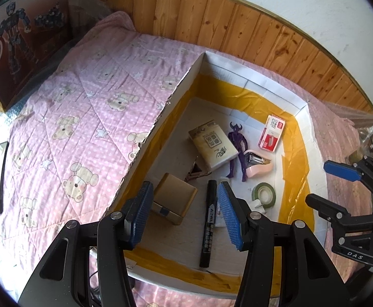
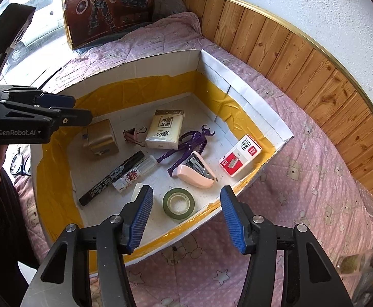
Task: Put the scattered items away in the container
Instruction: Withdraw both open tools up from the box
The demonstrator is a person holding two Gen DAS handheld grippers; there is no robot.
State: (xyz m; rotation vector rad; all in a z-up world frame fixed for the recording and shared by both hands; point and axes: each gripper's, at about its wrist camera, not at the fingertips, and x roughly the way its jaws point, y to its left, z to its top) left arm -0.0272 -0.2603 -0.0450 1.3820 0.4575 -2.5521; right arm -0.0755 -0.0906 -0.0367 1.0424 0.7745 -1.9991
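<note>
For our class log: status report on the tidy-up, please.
Left claw open, empty. Right claw open, empty. Tape roll, marker, stapler all in box. Nothing in the way.

- The left gripper (image 1: 185, 213) hangs over the near part of a big white box (image 1: 305, 117). Its blue jaws are apart and hold nothing.
- In the box lie a small brown box (image 1: 176, 200), a black marker (image 1: 208, 223), a roll of green tape (image 1: 264, 194), a purple toy figure (image 1: 236, 145), a pack of tissues (image 1: 213, 147), a pink stapler (image 1: 259, 163) and a red and white staple box (image 1: 272, 133).
- The box sits on a pink bear blanket (image 1: 84, 117).
- The right gripper (image 1: 329, 186) shows at the right, by the box's right wall.
</note>
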